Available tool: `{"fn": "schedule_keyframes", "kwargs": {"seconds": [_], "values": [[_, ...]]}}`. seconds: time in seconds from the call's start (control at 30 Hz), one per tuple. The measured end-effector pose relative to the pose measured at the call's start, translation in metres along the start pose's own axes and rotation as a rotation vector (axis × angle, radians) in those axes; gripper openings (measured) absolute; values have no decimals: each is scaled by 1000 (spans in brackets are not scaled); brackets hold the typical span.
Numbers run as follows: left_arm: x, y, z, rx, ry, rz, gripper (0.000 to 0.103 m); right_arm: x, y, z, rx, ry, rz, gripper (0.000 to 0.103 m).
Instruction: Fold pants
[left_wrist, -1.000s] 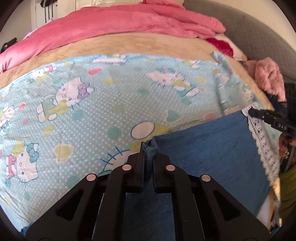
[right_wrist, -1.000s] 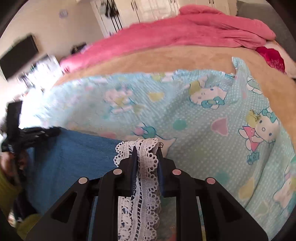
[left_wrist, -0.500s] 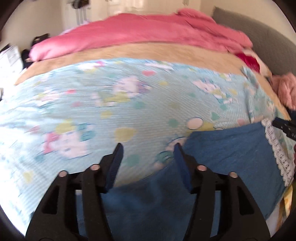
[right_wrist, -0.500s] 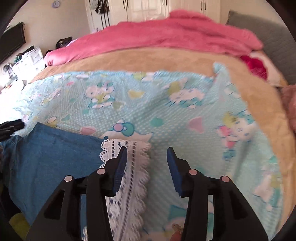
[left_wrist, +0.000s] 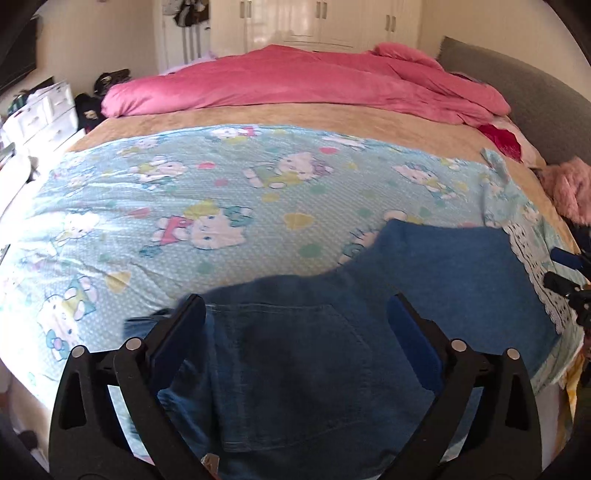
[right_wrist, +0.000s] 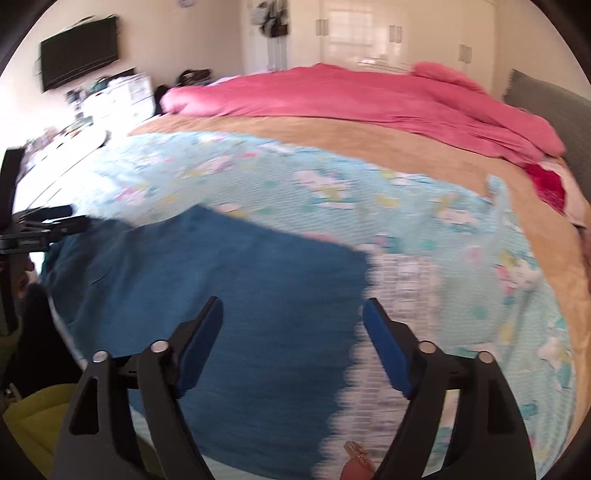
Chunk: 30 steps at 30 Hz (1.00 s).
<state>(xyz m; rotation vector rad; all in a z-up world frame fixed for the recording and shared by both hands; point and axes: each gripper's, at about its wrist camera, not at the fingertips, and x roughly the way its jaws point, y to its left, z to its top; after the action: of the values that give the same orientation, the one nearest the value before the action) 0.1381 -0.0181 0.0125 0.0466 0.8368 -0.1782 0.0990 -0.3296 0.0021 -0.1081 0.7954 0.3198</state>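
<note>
Blue denim pants (left_wrist: 369, 314) with a white lace hem (left_wrist: 532, 269) lie flat on the Hello Kitty sheet (left_wrist: 221, 206) at the bed's near edge. A back pocket shows under my left gripper (left_wrist: 295, 314), which is open and empty above the waist end. My right gripper (right_wrist: 291, 314) is open and empty above the leg end, where the lace hem (right_wrist: 399, 295) lies. Each gripper shows at the edge of the other's view: the right (left_wrist: 565, 273), the left (right_wrist: 48, 225).
A pink duvet (left_wrist: 295, 85) is bunched at the far side of the bed on a tan blanket (left_wrist: 295, 116). A grey headboard (left_wrist: 517, 96) and a fuzzy pink item (left_wrist: 572, 188) are at right. White drawers (left_wrist: 37, 114), a wall TV (right_wrist: 79, 51) and wardrobes stand beyond.
Both grippers opened and let go of the pants, the left of the denim edge, the right of the lace hem. Both then pulled back and up; the pants lie flat.
</note>
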Motion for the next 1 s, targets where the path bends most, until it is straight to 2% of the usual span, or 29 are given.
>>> {"fn": "schedule_keyframes", "kwargs": {"seconds": [0.07, 0.17, 0.27, 0.33, 0.4, 0.53, 0.63, 0.73, 1.0], "values": [[7, -13, -3, 31, 11, -4, 93, 7, 16, 0, -36, 16, 13, 82], [25, -30, -13, 71, 71, -8, 93, 20, 29, -3, -70, 49, 9, 85], [45, -28, -30, 83, 162, 53, 93, 34, 20, -8, -42, 114, -28, 86], [52, -16, -41, 58, 193, 48, 94, 41, 10, -14, -30, 166, -84, 86], [46, -5, -47, 38, 177, 17, 94, 45, -11, -26, -3, 203, -130, 87], [40, 8, -52, 13, 166, -24, 94, 37, -42, -41, 120, 180, -50, 86], [40, 4, -52, 14, 156, -8, 94, 39, -32, -40, 85, 185, -90, 87], [33, 4, -51, 3, 140, -17, 93, 37, -31, -36, 102, 179, -89, 87], [-14, -1, -31, -30, 50, -27, 94, -12, -27, -24, 126, 40, -36, 94]]}}
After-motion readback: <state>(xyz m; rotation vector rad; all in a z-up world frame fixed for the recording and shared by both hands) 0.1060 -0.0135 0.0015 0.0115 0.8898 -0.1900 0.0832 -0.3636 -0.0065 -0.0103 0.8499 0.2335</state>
